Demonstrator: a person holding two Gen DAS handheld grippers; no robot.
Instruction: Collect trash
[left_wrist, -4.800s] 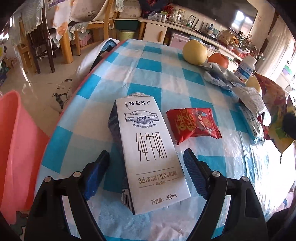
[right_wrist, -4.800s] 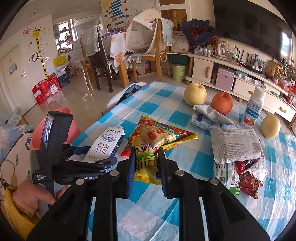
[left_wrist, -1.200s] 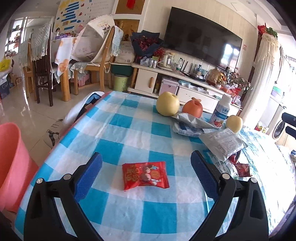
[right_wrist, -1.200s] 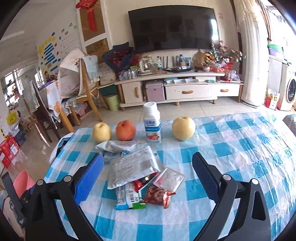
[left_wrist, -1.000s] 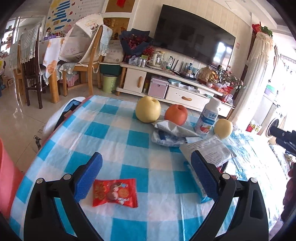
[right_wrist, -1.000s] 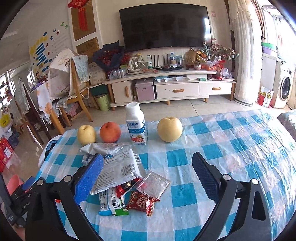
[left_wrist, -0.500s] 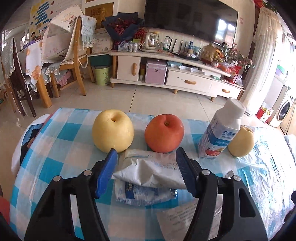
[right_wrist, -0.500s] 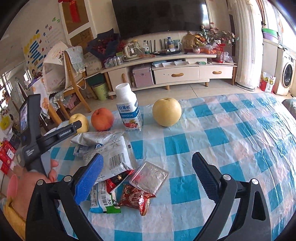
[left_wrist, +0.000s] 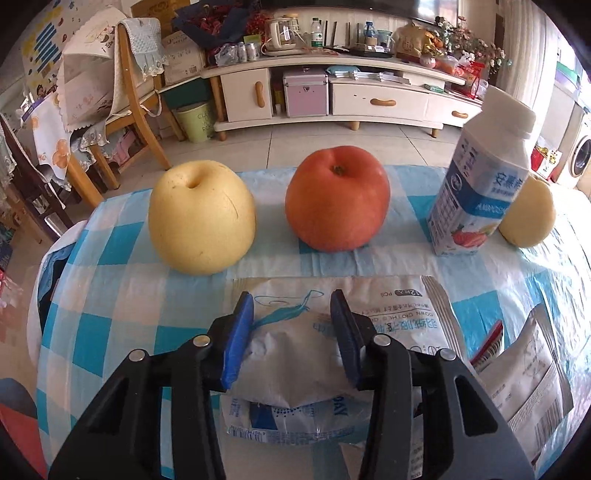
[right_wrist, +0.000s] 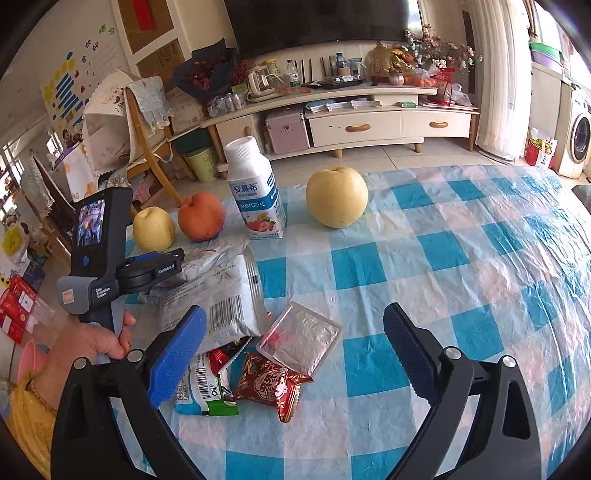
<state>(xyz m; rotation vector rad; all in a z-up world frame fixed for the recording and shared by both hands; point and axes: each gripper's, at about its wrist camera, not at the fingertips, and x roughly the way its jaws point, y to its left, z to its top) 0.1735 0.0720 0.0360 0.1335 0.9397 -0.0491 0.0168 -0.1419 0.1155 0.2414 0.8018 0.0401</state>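
Left gripper (left_wrist: 291, 332) is clamped on the crumpled white wrapper (left_wrist: 295, 365), pads pinching its raised fold; the wrapper sits on the checked table (left_wrist: 122, 302) just in front of the yellow pear (left_wrist: 201, 223) and the red apple (left_wrist: 337, 197), on top of a flat blue-white pouch (left_wrist: 391, 306). I can't tell whether it's off the surface at all. Right gripper (right_wrist: 295, 354) is wide open and empty, hovering over the rest of the pile: barcode bag (right_wrist: 218, 295), clear foil sachet (right_wrist: 299, 338), red snack packet (right_wrist: 269, 380), green-white wrapper (right_wrist: 201, 389). My read: the task is mid-way at best. One piece is in hand but not binned, and at least five wrappers are left on the table. Milk bottle (right_wrist: 255, 192) and fruit look like keepers, not trash. A pink bin edge (right_wrist: 27, 360) shows low left beside the table, likely the drop point.
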